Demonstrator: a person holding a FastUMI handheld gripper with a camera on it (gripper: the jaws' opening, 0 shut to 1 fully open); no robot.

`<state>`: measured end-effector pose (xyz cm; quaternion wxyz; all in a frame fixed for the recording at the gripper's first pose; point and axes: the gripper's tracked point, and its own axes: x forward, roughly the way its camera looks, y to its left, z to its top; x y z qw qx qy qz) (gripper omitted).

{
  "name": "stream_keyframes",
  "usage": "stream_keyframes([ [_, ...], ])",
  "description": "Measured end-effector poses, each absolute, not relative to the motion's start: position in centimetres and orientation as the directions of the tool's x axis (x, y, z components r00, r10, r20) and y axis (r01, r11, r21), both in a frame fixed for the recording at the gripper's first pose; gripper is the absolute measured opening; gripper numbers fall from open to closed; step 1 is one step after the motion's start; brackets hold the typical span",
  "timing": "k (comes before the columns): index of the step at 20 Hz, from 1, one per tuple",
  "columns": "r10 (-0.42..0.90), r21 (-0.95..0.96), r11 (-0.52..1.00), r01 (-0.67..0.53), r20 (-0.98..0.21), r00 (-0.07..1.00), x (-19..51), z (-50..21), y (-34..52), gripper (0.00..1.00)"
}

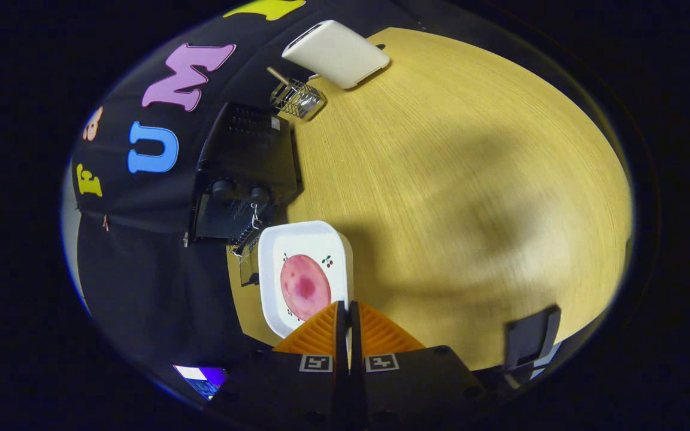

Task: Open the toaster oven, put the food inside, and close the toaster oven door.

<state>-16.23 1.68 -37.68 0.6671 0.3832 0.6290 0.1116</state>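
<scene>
Pinching the white tray [273, 251] rim, seemingly, the nearly closed gripper [348, 311] carries a pink food slice [305, 286] near the toaster oven [246, 173].

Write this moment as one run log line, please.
claw: shut on plate rim | food: on plate | toaster oven: door open, just beyond plate
</scene>
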Motion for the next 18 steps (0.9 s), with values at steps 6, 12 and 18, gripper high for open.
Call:
stream_keyframes([
  [6,0.655,0.699,0.595,0.397,-0.708,0.265,-16.0,-34.4,9.7,0.05],
  [12,0.627,0.702,0.552,0.45,-0.705,0.33,-13.3,-33.1,17.0,0.05],
  [18,0.487,0.635,0.442,0.634,-0.763,0.425,-8.9,-35.5,22.3,0.05],
])
